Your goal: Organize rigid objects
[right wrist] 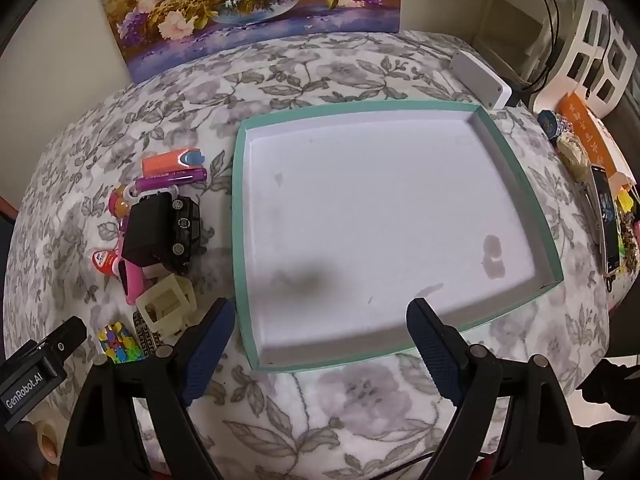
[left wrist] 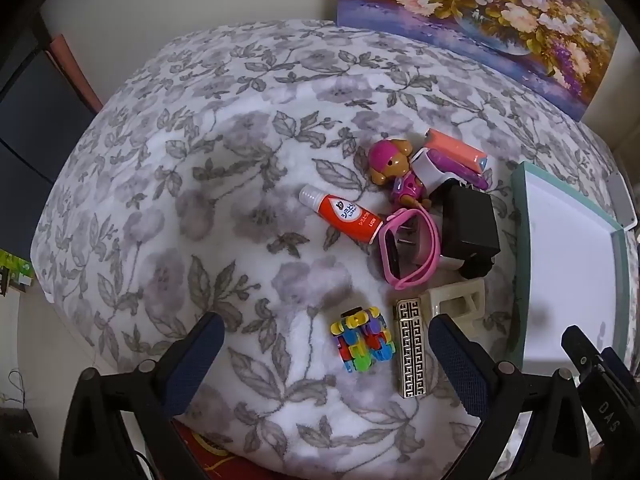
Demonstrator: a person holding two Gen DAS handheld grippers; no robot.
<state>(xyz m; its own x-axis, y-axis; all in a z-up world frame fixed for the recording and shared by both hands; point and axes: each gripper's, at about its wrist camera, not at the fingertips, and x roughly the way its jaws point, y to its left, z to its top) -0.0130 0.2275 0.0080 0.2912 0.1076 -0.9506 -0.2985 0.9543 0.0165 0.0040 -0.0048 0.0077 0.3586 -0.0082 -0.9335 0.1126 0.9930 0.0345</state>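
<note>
A pile of small objects lies on the floral blanket left of a shallow teal-rimmed tray (right wrist: 239, 200) (left wrist: 520, 240): an orange tube (left wrist: 344, 216), a pink toy dog (left wrist: 394, 168), a pink watch (left wrist: 408, 248), a black box (left wrist: 470, 224) (right wrist: 146, 232), a black toy car (right wrist: 186, 232), a colourful block cube (left wrist: 362, 340) (right wrist: 120, 346), a patterned lighter (left wrist: 412, 350) and a cream plastic piece (left wrist: 460, 304) (right wrist: 168, 306). My left gripper (left wrist: 326, 328) hangs open above the cube and lighter. My right gripper (right wrist: 320, 316) is open over the tray's near edge, holding nothing.
A flower painting (right wrist: 248, 4) leans on the wall behind. A white box (right wrist: 480, 76) sits past the tray's far right corner. A phone (right wrist: 604, 216) and small clutter lie along the right edge. The tray's white floor is stained but holds nothing.
</note>
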